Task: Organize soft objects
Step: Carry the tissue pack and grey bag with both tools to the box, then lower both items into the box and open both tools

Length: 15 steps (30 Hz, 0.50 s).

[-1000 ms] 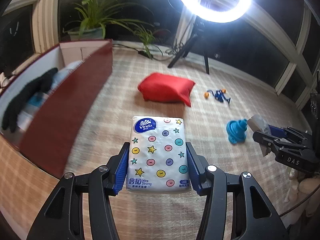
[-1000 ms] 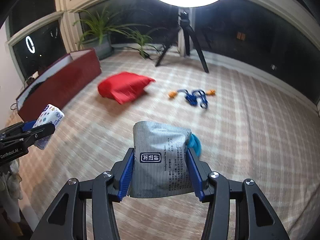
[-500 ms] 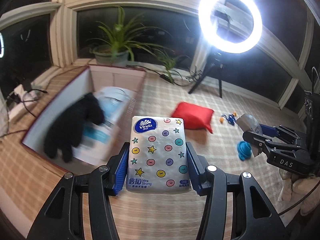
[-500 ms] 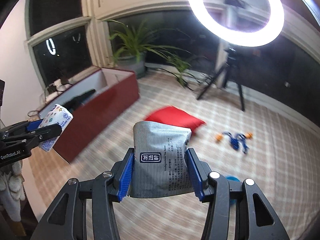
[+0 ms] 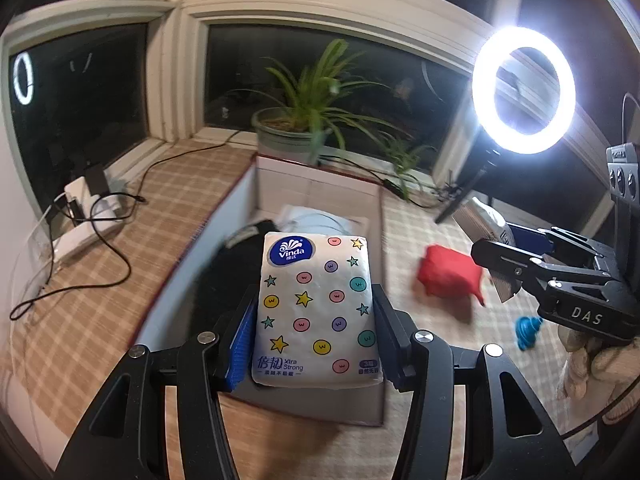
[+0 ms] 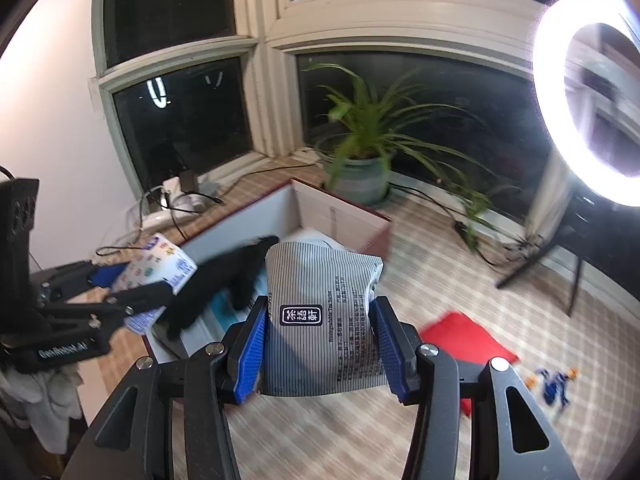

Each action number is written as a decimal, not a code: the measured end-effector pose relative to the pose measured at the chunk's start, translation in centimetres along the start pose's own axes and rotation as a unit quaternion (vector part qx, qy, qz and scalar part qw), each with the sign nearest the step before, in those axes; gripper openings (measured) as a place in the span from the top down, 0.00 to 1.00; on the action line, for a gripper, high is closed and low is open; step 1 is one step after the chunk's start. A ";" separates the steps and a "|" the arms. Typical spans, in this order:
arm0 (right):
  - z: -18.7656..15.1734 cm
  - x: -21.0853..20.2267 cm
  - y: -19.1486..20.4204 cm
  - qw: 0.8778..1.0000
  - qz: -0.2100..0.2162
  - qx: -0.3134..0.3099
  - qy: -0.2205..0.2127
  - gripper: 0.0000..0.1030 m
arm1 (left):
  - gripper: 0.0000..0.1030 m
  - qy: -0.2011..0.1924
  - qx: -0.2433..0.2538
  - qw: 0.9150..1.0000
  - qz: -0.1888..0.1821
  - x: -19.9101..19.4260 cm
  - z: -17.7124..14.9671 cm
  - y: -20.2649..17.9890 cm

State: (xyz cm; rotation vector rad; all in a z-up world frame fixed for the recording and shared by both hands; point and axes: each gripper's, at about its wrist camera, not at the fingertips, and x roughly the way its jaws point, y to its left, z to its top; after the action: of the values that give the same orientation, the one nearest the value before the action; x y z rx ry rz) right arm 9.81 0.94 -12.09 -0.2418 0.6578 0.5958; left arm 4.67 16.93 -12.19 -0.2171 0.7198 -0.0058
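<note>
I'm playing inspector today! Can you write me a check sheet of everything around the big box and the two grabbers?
Surface: checked mat.
Job's things: tissue pack in left gripper; striped pouch in right gripper; red box holding a black glove; red cushion on mat.
Clutter: blue toy, blue-orange toy.
Grippers: both clamped on their packs.
Cables: black cords beside the box.
Surroundings: potted plant, ring light, dark windows.

Dark bay windows (image 5: 304,80), glowing ring light (image 5: 524,90), potted plant (image 6: 360,160), checked floor matting (image 6: 460,272)
</note>
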 end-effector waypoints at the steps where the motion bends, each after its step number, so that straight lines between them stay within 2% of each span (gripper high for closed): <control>1: 0.9 0.7 0.4 1.000 0.005 -0.003 0.001 0.54 | 0.50 0.002 -0.003 1.000 0.001 0.1 0.1 0.4; 7: 3.7 5.0 1.4 0.999 0.031 -0.002 0.031 0.54 | 0.50 0.030 -0.020 0.999 0.006 2.8 1.4 2.9; 15: 5.2 10.9 1.7 0.997 0.034 -0.008 0.074 0.54 | 0.50 0.048 -0.036 0.998 0.015 5.0 2.2 4.7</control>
State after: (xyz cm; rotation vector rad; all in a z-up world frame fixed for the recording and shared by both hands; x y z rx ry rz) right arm 18.28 9.14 -15.03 -0.2817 0.8072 0.6539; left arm 9.49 21.54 -14.79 -0.2761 0.8200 0.0385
